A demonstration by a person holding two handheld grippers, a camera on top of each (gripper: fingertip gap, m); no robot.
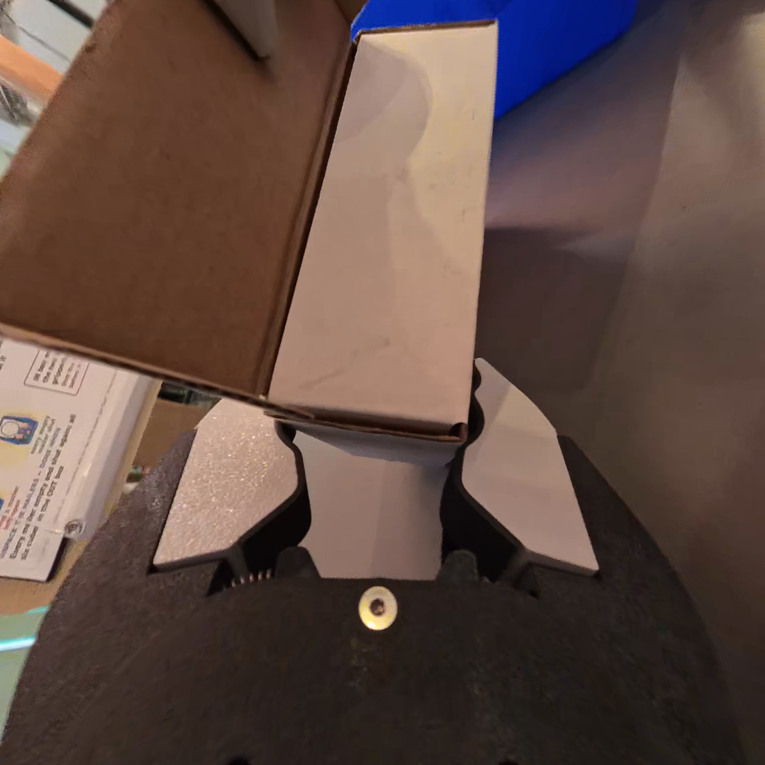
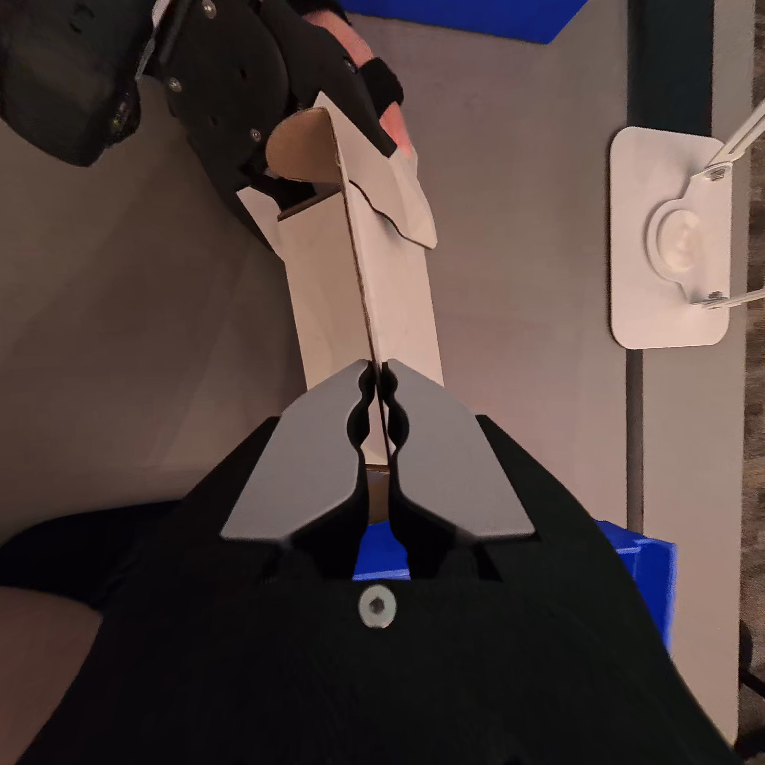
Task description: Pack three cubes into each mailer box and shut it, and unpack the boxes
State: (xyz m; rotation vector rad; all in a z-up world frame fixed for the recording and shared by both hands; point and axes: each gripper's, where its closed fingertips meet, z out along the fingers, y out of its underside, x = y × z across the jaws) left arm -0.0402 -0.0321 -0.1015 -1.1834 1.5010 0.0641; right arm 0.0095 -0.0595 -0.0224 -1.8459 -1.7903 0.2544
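A white mailer box (image 1: 393,227) with a brown inside is held off the grey table between both grippers. My left gripper (image 1: 378,397) is shut on the box's narrow end, one finger on each side of it. The open lid (image 1: 165,186) shows its brown inner face on the left. In the right wrist view the box (image 2: 397,314) runs away from me, and my right gripper (image 2: 378,366) is shut on the thin edge of its cardboard flap. The left gripper (image 2: 281,186), in a gloved hand, holds the far end. No cubes show.
A blue bin (image 1: 538,54) stands beyond the box; blue bins also show at the top (image 2: 455,16) and lower right (image 2: 637,579). A white stand base (image 2: 670,236) sits at the table's right edge. A white printed carton (image 1: 49,455) is on the left. My hands' fingertips stand some 10 centimeters from each other. The white printed carton (image 1: 49,455) is about 25 centimeters from my left fingertips and 35 centimeters from my right.
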